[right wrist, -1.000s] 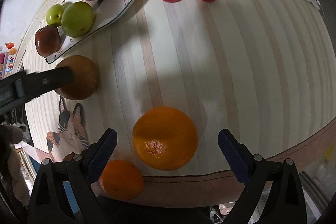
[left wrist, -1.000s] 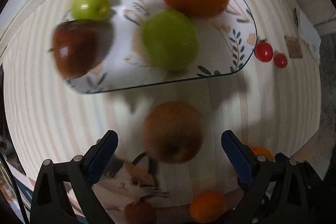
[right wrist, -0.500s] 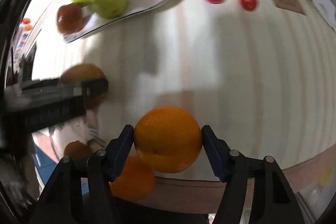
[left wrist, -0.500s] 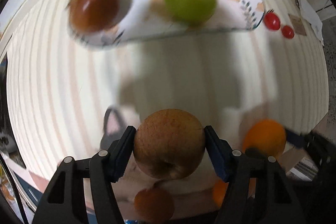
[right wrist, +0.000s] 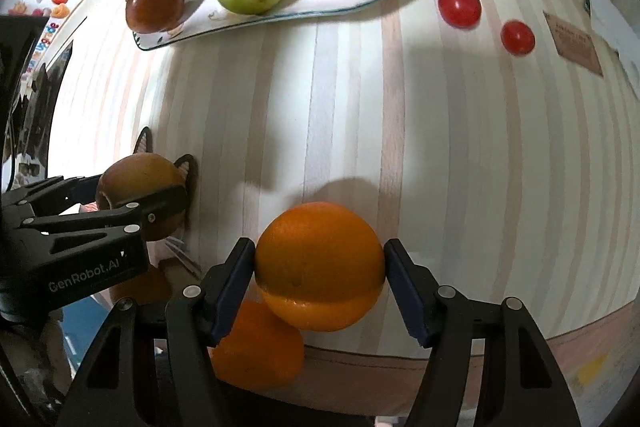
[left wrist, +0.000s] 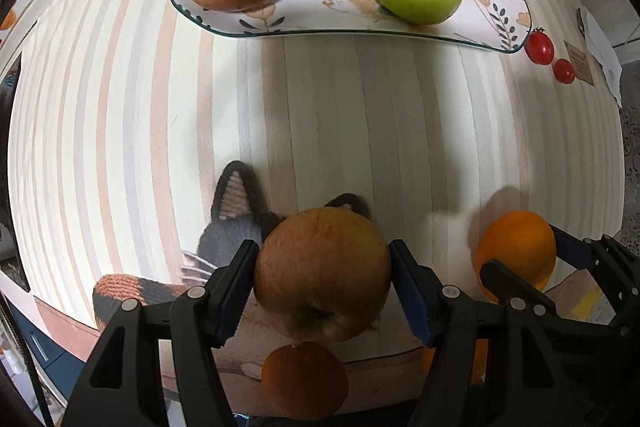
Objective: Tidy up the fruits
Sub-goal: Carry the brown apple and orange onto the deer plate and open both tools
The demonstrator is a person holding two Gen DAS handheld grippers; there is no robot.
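With a brown apple (left wrist: pixel 322 273) pinched in the left claw (left wrist: pixel 322 283) and an orange (right wrist: pixel 319 265) in the right claw (right wrist: pixel 320 277) above the bench (right wrist: pixel 440 147), either could be squeezed out, or plate (left wrist: pixel 352 23) fruit knocked.

I note russet-brown apple (left wrist: pixel 322 275) between left claw's (left wrist: pixel 322 291) blue pads. Orange (right wrist: pixel 320 265) in right claw (right wrist: pixel 320 267), bright orange. Ahead: white plate (left wrist: pixel 304 23), leaf-flower print, dark rim. Beyond right claw: two red tomatoes (right wrist: pixel 459 6). Tablecloth (right wrist: pixel 440 147) cream, pastel stripes.

Black tongs (left wrist: pixel 322 283), blue pads (left wrist: pixel 240 291), silver screws, "GenRobot.AI" marking.
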